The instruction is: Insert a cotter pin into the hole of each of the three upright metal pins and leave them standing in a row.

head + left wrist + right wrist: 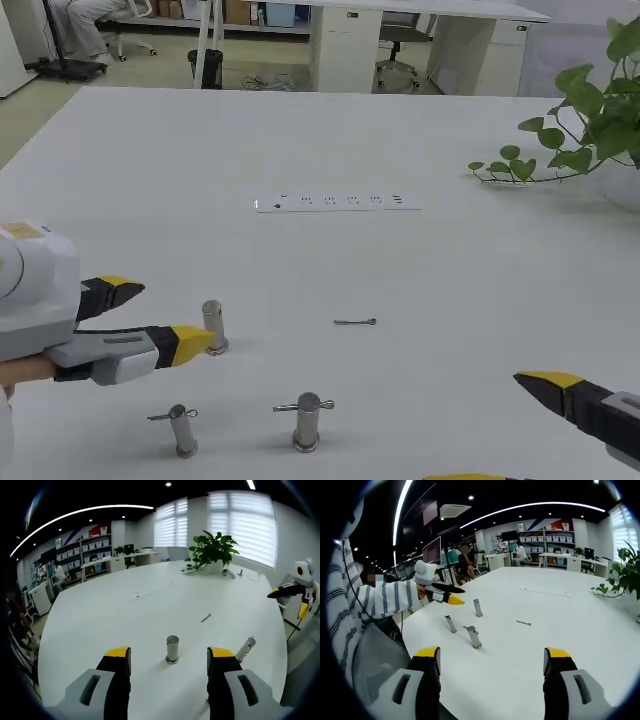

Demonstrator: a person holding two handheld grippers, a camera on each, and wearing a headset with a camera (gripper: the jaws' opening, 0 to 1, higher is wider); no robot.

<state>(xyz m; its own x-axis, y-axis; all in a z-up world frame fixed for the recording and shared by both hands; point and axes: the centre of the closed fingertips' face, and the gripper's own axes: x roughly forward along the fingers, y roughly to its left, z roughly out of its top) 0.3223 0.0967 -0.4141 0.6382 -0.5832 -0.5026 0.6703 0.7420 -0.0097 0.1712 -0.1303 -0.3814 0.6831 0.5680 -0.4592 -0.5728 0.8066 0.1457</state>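
Three upright metal pins stand near the table's front left. The bare pin has no cotter pin and stands just ahead of my open left gripper, centred between the jaws. Nearer the front, a pin and a second pin each carry a cotter pin through the top. A loose cotter pin lies flat to the right. My right gripper hangs open and empty at the front right.
A white power strip lies flat across the middle of the table. A potted plant trails leaves over the far right. Bare tabletop spreads around the pins. Desks, chairs and seated people are beyond the table.
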